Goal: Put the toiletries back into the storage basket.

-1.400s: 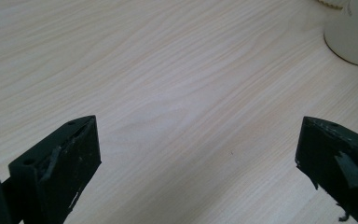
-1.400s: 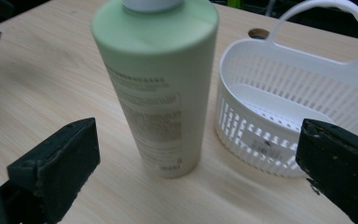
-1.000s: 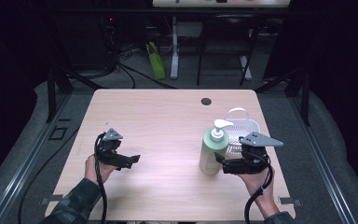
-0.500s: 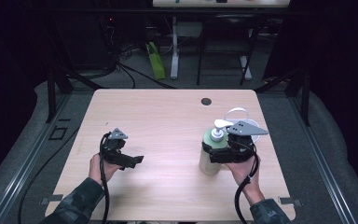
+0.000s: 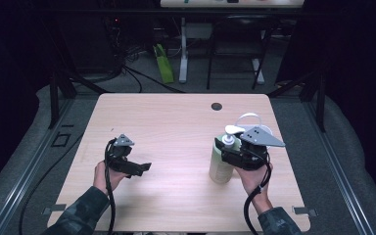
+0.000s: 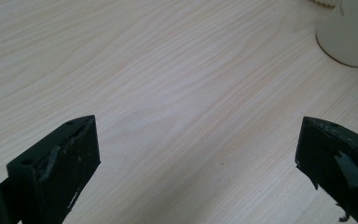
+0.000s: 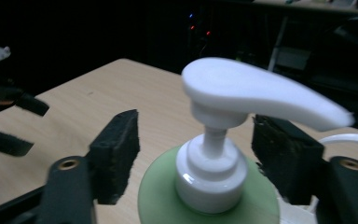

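Pale-green pump bottle (image 5: 221,164) lower right; right gripper (image 7: 193,158) jaws closing around its white collar, not touching; left gripper (image 6: 198,154) jaws open.

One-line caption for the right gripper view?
Right gripper jaws closing either side of a green pump bottle's white collar, not yet touching.

Pump bottle (image 5: 222,164) stands on table (image 5: 176,127) at 4 o'clock; right gripper (image 5: 230,149) at its neck; left gripper (image 5: 144,168) at 8 o'clock; grommet hole (image 5: 217,106) at 1 o'clock
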Action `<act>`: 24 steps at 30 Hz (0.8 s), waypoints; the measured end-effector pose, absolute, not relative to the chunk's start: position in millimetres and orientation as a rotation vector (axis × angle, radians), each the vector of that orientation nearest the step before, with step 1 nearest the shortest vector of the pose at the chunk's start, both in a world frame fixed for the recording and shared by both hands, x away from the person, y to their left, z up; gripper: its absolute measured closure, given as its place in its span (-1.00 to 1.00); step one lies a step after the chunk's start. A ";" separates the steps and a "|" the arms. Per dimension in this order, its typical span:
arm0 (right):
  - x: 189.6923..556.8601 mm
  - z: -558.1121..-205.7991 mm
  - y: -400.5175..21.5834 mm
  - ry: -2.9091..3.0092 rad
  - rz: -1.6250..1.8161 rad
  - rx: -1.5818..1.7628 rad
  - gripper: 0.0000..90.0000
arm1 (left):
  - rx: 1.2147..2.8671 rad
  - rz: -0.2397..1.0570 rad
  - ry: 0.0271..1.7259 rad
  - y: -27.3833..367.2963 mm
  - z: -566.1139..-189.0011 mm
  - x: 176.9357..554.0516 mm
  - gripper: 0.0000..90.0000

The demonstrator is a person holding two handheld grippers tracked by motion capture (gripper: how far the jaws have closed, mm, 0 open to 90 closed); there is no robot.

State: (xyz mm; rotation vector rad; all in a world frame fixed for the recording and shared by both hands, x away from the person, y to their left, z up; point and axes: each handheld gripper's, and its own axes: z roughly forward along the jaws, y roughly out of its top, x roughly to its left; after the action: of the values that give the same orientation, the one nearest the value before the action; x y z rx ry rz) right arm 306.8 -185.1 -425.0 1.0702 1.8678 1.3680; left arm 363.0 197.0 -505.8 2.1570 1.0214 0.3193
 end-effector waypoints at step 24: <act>302.1 -429.4 -192.6 1.721 1.486 1.050 0.51 | 2.142 0.280 1.010 189.6 -508.6 366.4 -1.00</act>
State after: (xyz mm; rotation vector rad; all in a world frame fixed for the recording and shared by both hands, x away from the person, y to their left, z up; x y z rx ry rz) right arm 302.1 -192.6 -429.4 1.0497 1.7211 1.4855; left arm 366.4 189.6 -508.6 2.1418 1.0104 0.2805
